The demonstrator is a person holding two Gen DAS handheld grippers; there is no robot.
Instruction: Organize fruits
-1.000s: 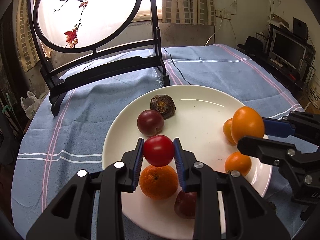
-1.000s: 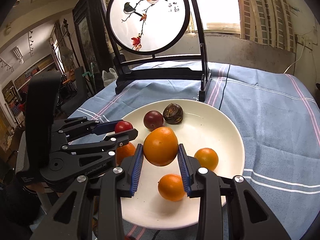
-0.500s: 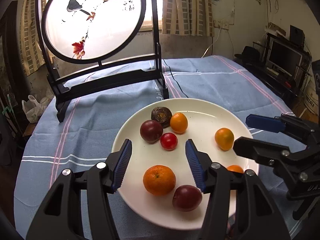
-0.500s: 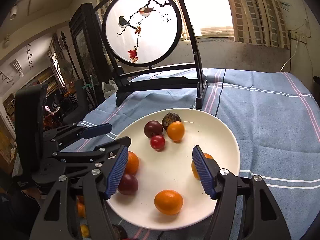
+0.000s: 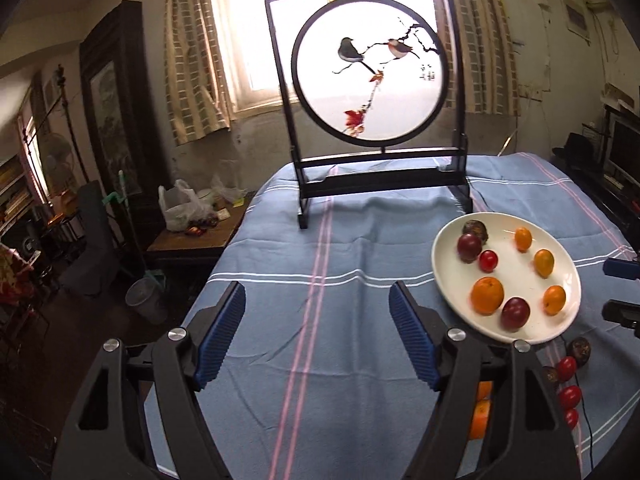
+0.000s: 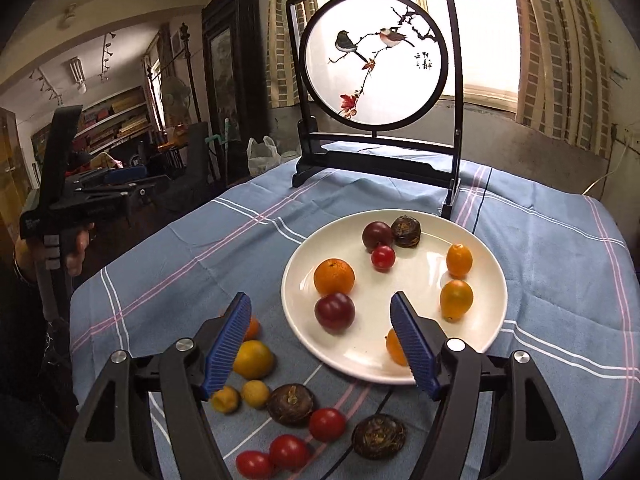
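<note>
in the left wrist view, the left gripper (image 5: 316, 336) has just been opening; its ribbed blue pads stand wide apart with only the soft blue striped cloth on the worktop (image 5: 320, 248) between them. the round, shiny white plate (image 5: 444, 280) sits to the right, holding smooth fruits: a big orange (image 5: 487, 295), dark plums, a small red tomato (image 5: 488, 261).

in the right wrist view, the right gripper (image 6: 322, 338) has also just been opening, spread wide with nothing held, above the plate's near rim. more loose round fruits lie on the cloth just beside the plate: red tomatoes (image 6: 327, 424), small yellow fruits (image 6: 253, 359), wrinkly brown balls (image 6: 290, 404).
</note>
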